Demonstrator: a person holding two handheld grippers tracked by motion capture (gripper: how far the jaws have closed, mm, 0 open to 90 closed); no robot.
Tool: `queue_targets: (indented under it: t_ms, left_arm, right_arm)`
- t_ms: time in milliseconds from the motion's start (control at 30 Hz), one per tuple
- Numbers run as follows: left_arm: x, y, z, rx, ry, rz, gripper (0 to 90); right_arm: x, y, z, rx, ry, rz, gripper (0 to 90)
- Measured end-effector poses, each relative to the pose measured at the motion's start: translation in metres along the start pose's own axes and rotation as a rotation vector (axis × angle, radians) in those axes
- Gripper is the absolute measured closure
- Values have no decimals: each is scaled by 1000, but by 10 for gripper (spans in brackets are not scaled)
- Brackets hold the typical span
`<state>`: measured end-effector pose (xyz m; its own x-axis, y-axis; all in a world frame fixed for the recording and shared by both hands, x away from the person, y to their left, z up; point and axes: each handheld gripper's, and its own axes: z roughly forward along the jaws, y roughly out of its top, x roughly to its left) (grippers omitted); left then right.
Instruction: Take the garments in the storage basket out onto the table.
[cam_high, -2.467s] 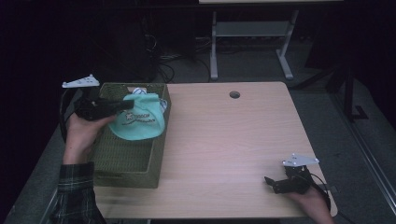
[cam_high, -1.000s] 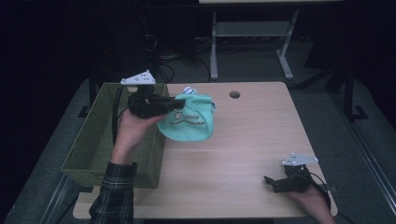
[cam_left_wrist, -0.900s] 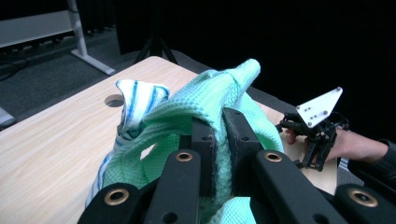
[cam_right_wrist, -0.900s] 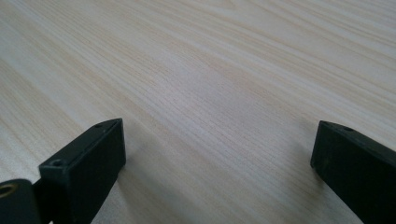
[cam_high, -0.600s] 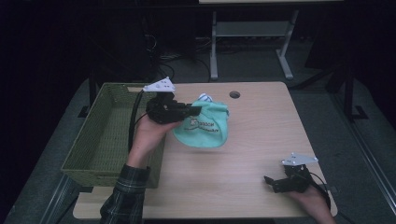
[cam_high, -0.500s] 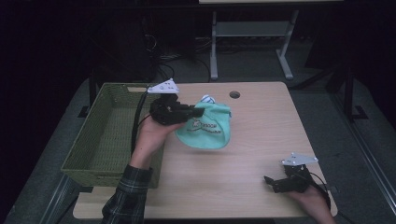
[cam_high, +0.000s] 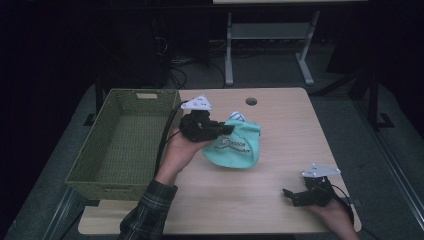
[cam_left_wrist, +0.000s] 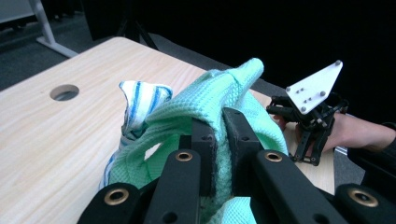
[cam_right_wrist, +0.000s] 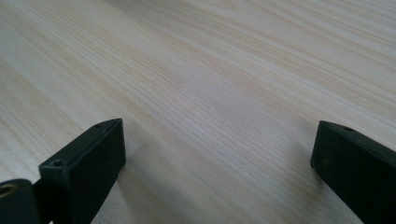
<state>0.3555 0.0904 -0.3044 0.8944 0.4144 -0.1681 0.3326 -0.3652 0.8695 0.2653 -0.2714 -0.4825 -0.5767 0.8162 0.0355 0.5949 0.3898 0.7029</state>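
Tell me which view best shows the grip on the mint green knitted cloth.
The left gripper view: the left gripper has its fingers pinching a fold of the mint green knitted cloth. The high view shows the cloth's whole bundle; the right gripper view shows bare wooden table.

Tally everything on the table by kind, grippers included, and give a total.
Teal cloth, with a blue-striped piece bunched into it: 1
Green woven basket: 1
Handheld grippers, left gripper and right gripper: 2
Total: 4
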Motion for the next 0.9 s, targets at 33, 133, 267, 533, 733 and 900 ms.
queue_targets:
  t_ms: [33,133,267,533,733,900]
  left_arm:
    - [0,-2,3,3,-2,1,830]
    - [-3,-6,11,9,-6,4,830]
    - [-6,-13,21,31,-9,20,830]
    - [-13,-26,39,64,-18,31,829]
    - [-16,-38,54,108,-17,51,829]
    - [-19,-46,64,141,-26,77,828]
  right_arm:
    - [0,0,0,0,0,0,26]
    - [0,0,0,0,0,0,26]
    - [0,0,0,-1,0,-2,26]
    - [0,0,0,-1,-2,-3,26]
    - [-1,0,0,-3,-2,-7,26]
    - [-1,0,0,-3,-2,-7,26]
